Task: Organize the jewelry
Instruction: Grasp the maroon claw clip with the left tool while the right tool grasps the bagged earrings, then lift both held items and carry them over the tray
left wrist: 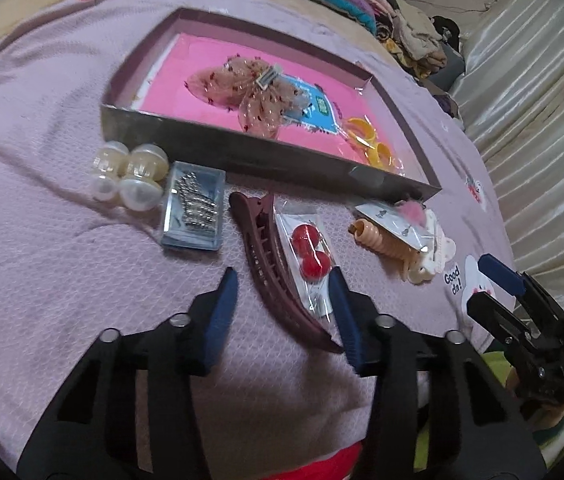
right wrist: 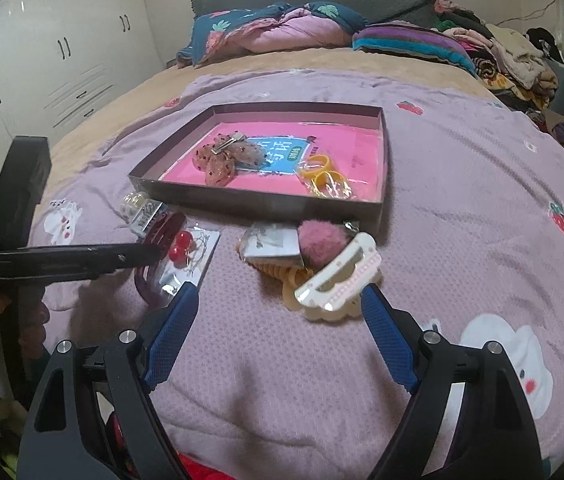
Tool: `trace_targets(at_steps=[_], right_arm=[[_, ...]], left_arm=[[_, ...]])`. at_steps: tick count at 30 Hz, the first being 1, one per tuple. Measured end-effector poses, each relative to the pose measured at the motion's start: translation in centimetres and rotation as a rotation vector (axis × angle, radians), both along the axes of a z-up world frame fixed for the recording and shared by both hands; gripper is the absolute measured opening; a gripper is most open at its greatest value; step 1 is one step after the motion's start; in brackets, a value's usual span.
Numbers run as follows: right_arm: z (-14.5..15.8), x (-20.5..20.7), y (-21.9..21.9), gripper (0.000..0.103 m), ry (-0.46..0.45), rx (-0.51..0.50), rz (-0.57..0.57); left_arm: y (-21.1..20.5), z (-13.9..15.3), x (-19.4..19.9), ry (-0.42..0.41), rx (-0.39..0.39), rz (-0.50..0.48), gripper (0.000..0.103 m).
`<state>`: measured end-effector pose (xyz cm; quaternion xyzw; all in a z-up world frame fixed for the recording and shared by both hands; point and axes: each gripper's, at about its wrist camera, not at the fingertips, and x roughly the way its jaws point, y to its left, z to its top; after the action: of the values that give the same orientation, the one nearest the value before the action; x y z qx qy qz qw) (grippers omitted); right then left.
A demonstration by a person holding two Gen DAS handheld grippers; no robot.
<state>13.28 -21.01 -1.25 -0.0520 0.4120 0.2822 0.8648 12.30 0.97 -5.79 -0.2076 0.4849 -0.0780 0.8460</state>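
My left hand-held gripper tips down over the bed, its fingers apart on both sides of the dark red hair clip and the red bead packet, not squeezing them. My right hand-held gripper tips down too, wide open, by the white hair clip. The gray box sits just behind.

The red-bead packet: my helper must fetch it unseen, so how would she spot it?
Start at the shallow box on the bed. Just before its near wall lies a dark maroon hair claw; the red-bead packet leans on it, clear plastic holding two glossy red balls.
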Motion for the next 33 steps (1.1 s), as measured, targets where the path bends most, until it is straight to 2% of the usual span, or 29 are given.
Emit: trace_targets(at_steps=[4,6,8,15,24,33], right_arm=[[-0.7,0.9,1.1,0.082,0.007,-0.011,0.021],[-1.1,1.4,1.9,0.075,0.006,-0.027,0.034],[-1.7,2.0,2.6,0.064,0.015,-0.037,0.043],[-3.0,4.1,4.2,0.041,0.047,-0.041,0.024],[-2.5,3.7,3.8,0.04,0.035,-0.016,0.017],[0.1,1.2,0.6,0.04,0.012,0.057,-0.008]], left_arm=[[0.2,-0.6,0.4,0.006,-0.041,0.006,0.025],[0.3,-0.5,0.3,-0.001,-0.034,0.004,0.02],[0.6,-0.5,0.1,-0.001,-0.013,0.011,0.012],[1.9,-1.3,-0.3,0.016,-0.022,0.026,0.012],[1.2,-1.3,-0.3,0.005,0.014,0.001,0.009],[0.1,-0.2,-1.3,-0.024,0.038,-0.023,0.004]])
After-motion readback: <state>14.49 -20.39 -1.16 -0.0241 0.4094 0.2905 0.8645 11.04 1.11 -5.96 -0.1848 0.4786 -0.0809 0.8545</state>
